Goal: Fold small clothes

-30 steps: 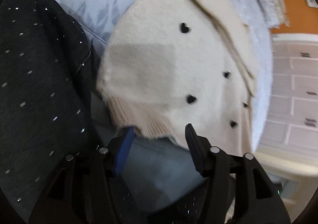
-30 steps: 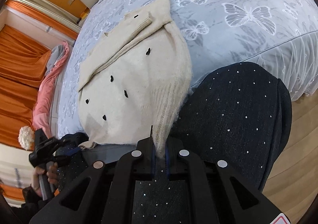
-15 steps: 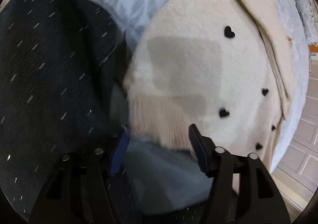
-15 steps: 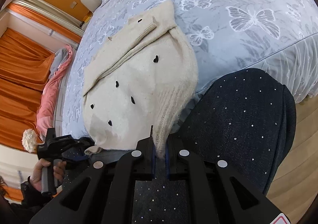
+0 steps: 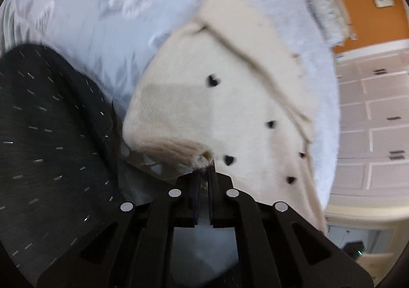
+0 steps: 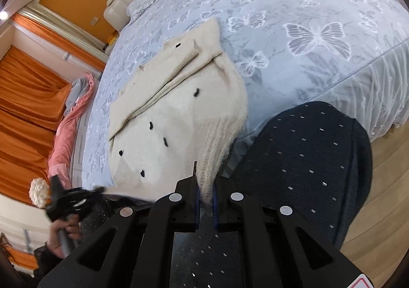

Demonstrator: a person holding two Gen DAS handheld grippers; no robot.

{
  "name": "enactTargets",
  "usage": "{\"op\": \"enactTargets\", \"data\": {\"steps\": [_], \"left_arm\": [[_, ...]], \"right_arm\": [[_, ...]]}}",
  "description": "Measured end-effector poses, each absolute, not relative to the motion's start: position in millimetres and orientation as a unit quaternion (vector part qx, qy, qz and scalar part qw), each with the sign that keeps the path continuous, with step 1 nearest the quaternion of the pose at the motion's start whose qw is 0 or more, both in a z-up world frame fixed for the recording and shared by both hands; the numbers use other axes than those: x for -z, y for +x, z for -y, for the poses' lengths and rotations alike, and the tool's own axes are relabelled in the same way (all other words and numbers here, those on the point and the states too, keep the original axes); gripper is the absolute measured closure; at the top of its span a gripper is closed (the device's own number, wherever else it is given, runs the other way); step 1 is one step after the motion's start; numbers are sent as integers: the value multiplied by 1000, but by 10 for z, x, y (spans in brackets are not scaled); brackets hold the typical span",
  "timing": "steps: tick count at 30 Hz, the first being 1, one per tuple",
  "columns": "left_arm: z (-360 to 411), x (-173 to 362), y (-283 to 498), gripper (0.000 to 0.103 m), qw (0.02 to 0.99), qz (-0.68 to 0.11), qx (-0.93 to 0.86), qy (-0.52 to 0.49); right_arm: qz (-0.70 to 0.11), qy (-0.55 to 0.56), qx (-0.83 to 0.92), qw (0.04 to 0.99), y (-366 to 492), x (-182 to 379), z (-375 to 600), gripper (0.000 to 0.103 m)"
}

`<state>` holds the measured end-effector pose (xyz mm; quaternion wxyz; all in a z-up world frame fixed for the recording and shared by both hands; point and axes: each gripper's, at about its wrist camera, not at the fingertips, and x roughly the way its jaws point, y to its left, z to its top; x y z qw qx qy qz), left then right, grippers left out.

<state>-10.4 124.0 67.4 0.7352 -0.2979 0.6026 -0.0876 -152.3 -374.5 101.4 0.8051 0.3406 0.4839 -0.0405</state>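
Note:
A cream knitted sweater (image 5: pixel 230 98) with small black hearts lies on the bed, a sleeve folded across its upper part. My left gripper (image 5: pixel 203 173) is shut on the ribbed hem corner at the sweater's near edge. In the right wrist view the sweater (image 6: pixel 163 119) lies spread ahead, and my right gripper (image 6: pixel 205 183) is shut on the other ribbed hem corner. The left gripper (image 6: pixel 74 198) also shows there at the lower left, blurred, at the sweater's near left corner.
The bed has a pale blue butterfly bedspread (image 6: pixel 294 19). My legs in dark speckled trousers (image 6: pixel 306 160) press against the bed edge. A pink garment (image 6: pixel 71 119) lies at the far side. White cabinets (image 5: pixel 378 121) and orange curtains (image 6: pixel 23 98) surround the bed.
My left gripper was open at the sweater's hem; it has closed on the hem corner. The right gripper has kept its hold and lifted slightly.

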Motion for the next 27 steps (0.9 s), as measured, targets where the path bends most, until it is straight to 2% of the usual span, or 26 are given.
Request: {"op": "enactTargets", "data": {"steps": [6, 10, 15, 19, 20, 21, 22, 23, 26, 27], "left_arm": [[-1307, -1193, -418, 100, 757, -594, 117, -246], [-1397, -1509, -451, 100, 771, -571, 122, -254], [-1310, -2022, 385, 99, 831, -483, 161, -225], [-988, -2003, 1513, 96, 856, -449, 178, -185], [-884, -1904, 1830, 91, 862, -436, 180, -184], [-831, -1810, 2035, 80, 868, -423, 181, -187], [-770, -1683, 2237, 46, 869, -421, 185, -181], [-718, -1498, 2437, 29, 868, -443, 153, -164], [-661, -1167, 2578, 28, 856, -482, 117, -143], [-669, -1093, 2556, 27, 856, -484, 122, -136]], "right_arm": [[-502, 327, 27, 800, -1723, -1074, 3638, 96], [-503, 322, 12, 802, -1769, -1222, 3533, 96], [-433, 297, -17, 851, -1225, -1735, 3619, 96], [-358, 269, -22, 894, -174, -1917, 3920, 95], [-352, 266, -20, 897, 133, -1869, 3985, 94], [-352, 266, -16, 897, 404, -1778, 4058, 92], [-356, 269, 5, 895, 703, -1632, 4142, 89], [-365, 273, 28, 890, 920, -1492, 4193, 84], [-377, 279, 90, 879, 1196, -1261, 4250, 82], [-370, 282, 86, 881, 1204, -1247, 4242, 76]]}}
